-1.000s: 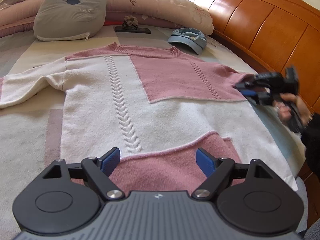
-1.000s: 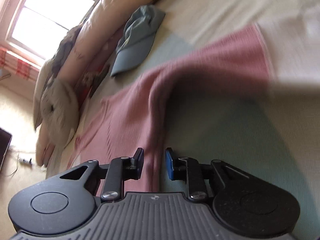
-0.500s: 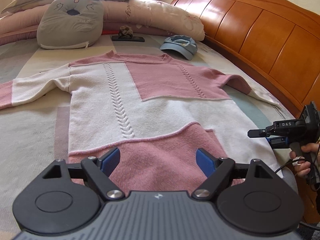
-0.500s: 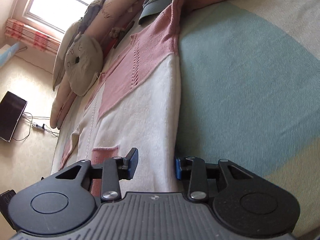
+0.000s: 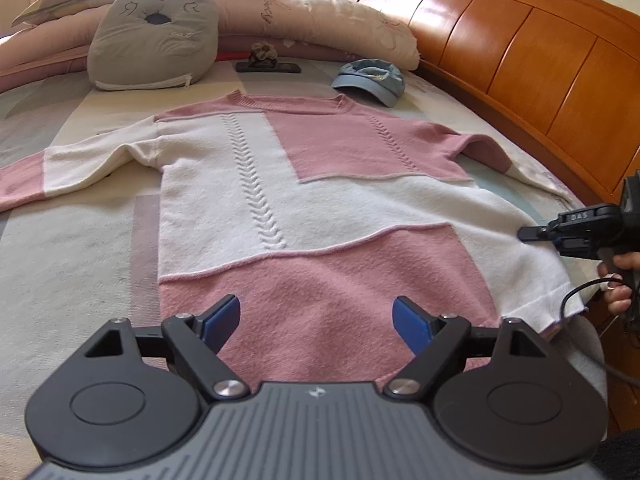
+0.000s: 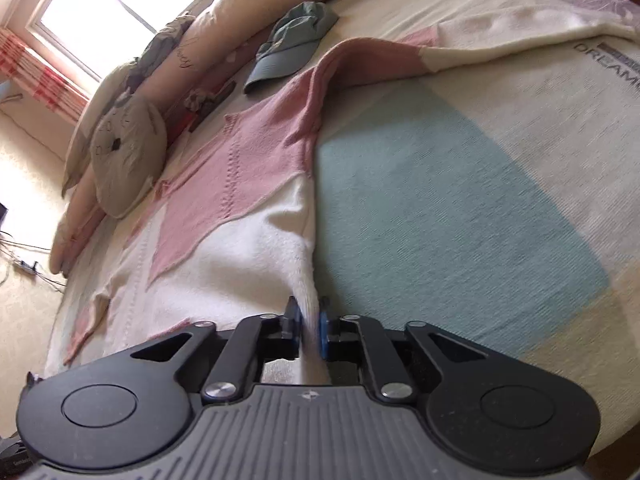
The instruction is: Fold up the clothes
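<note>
Flat on bed, sweater (image 5: 320, 208) — right hand-held gripper (image 6: 309, 322) pinching its side edge, left hand-held gripper (image 5: 316, 320) agape over hem.

The left gripper (image 5: 316, 318) hangs low at the near side, level, its blue-padded jaws spread wide with nothing between them. The right gripper (image 6: 309, 326) sits at the right, held by a hand (image 5: 620, 280), its jaws drawn close, pinching white fabric between the pads.
</note>
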Tool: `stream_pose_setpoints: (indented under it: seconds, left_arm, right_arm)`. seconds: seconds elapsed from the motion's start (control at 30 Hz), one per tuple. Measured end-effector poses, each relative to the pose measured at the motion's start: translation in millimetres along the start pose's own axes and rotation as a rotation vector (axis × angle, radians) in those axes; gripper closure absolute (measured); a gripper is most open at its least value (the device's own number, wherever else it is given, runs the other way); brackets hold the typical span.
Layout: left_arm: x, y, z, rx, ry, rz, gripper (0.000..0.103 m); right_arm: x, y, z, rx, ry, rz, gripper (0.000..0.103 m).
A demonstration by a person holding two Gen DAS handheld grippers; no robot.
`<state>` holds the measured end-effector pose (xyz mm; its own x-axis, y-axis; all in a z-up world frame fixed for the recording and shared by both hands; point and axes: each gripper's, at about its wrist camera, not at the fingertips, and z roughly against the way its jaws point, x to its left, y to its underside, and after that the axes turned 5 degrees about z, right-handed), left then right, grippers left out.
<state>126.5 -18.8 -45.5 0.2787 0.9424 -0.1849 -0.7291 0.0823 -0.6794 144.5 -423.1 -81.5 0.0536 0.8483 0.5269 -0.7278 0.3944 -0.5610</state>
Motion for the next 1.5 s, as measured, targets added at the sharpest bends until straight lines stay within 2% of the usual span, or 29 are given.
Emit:
stream_pose_setpoints:
  seconds: [0.1,0.17,0.23,0.27,0.3,0.33,0.47,0.5,0.57,0.6,0.7,0.77,0.83,0.9,1.0,1.07,1.1,1.13,1.17,1.23,1.3,1.37,1.5]
  left_arm:
    - [0,-1,-7,0.011,-0.021,-0.034,0.02]
    - [1,-1,-12,0.019,-0.034,-0.057,0.02]
    - [1,-2,-17,0.026,-0.048,-0.08,0.02]
    - [1,-2,-20,0.03,-0.055,-0.091,0.02]
    - [1,-2,-22,0.034,-0.062,-0.102,0.02]
    - [3,1,-23,0.047,-0.064,-0.114,0.02]
    - [10,21,-24,0.116,-0.066,-0.16,0.017]
    - [12,25,-25,0.133,-0.067,-0.171,0.011]
    - [18,37,-20,0.151,-0.054,-0.193,0.01]
    - [21,43,-14,0.162,-0.062,-0.212,0.005]
    - [37,42,-3,0.246,-0.058,-0.125,0.005]
    - [36,32,6,0.203,-0.09,-0.157,0.008]
    - [30,18,11,0.134,-0.092,-0.188,0.007]
    - [22,1,7,0.084,-0.058,-0.188,0.007]
    - [10,-13,-11,0.052,0.043,-0.173,0.006]
    - [5,-12,-31,0.087,0.08,-0.156,0.006]
    - [5,-7,-39,0.112,0.064,-0.16,0.007]
    - [6,0,-46,0.136,0.037,-0.168,0.007]
    - [8,6,-53,0.161,0.011,-0.175,0.005]
    - [12,17,-47,0.166,0.006,-0.212,0.003]
    - [20,25,-39,0.181,-0.01,-0.22,0.002]
    - [23,29,-30,0.181,-0.013,-0.25,0.002]
    - [18,19,-21,0.166,-0.011,-0.236,0.004]
  right_arm:
    - [22,3,4,-0.02,0.02,0.109,0.072]
    - [36,4,7,-0.034,0.033,0.181,0.071]
    - [51,6,10,-0.048,0.046,0.253,0.061]
    - [58,7,11,-0.054,0.052,0.289,0.051]
    - [65,8,13,-0.061,0.059,0.326,0.049]
    - [72,9,14,-0.068,0.065,0.362,0.048]
    - [111,43,-30,0.033,0.091,0.578,0.049]
    - [114,52,-38,0.069,0.104,0.609,0.049]
    - [111,68,-38,0.074,0.123,0.654,0.046]
    - [107,72,-33,0.087,0.121,0.665,0.044]
    - [105,71,-15,0.155,0.129,0.672,0.042]
    - [112,68,-7,0.197,0.16,0.716,0.042]
    - [124,60,-5,0.126,0.14,0.714,0.042]
    - [137,56,-15,0.099,0.08,0.709,0.041]
    - [163,65,-46,0.114,0.01,0.761,0.041]
    - [174,74,-72,0.167,-0.009,0.76,0.04]
    - [178,78,-77,0.163,-0.006,0.766,0.034]
    - [181,81,-77,0.158,-0.015,0.779,0.031]
    - [180,79,-72,0.161,-0.029,0.763,0.031]
    - [172,73,-59,0.161,-0.062,0.717,0.032]
    - [156,68,-40,0.139,-0.031,0.689,0.031]
    - [136,65,-23,0.117,0.05,0.683,0.031]
    - [106,60,-3,0.087,0.169,0.626,0.031]
